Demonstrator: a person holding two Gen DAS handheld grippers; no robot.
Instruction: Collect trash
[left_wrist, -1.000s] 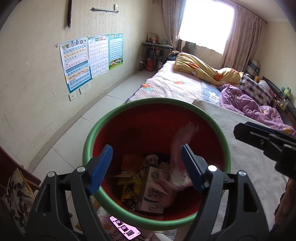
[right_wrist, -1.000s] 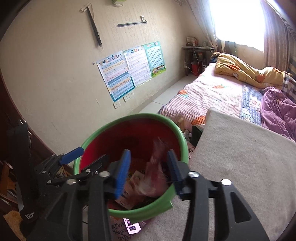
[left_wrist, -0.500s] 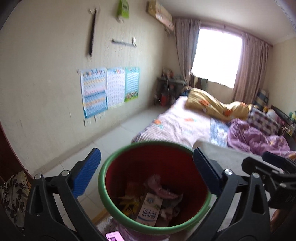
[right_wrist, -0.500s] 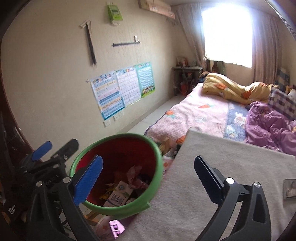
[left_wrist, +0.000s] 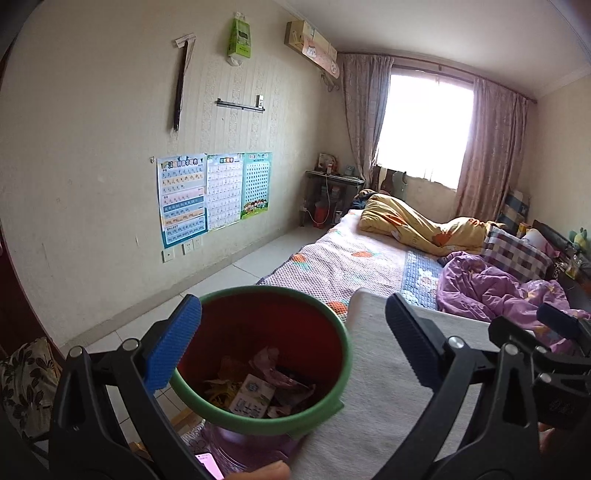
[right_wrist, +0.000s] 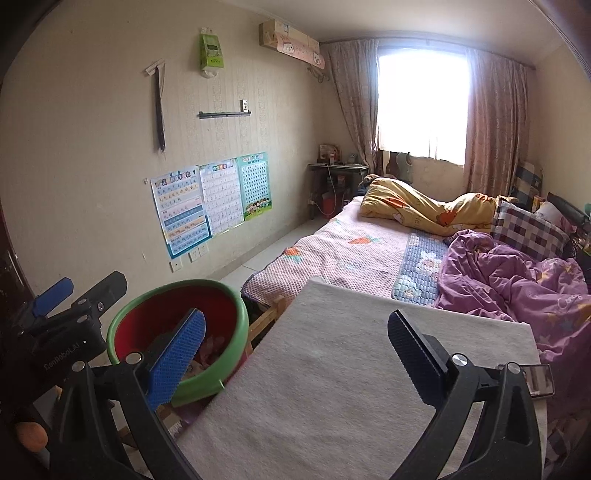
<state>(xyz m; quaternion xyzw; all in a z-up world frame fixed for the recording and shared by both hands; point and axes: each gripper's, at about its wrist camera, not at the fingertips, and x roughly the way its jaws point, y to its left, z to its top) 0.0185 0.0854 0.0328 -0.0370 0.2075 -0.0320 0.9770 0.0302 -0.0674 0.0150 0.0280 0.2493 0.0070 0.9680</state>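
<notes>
A bin with a green rim and red inside stands beside the grey pad. In it lie a pink wrapper, a white milk carton and yellow scraps. My left gripper hovers above and behind the bin, open, with nothing between its blue pads. My right gripper is open and empty over the grey pad, and the bin lies to its left. In the right wrist view the left gripper shows at the left edge.
A bed with a pink cover, a yellow quilt and a purple quilt stretches beyond the pad. A phone lies at the pad's right edge. A lit phone sits below the bin. Tiled floor runs along the postered wall.
Both grippers opened wide and let go of the pink wrapper, which now lies in the bin. Both pulled back and up; the right one shifted right over the pad.
</notes>
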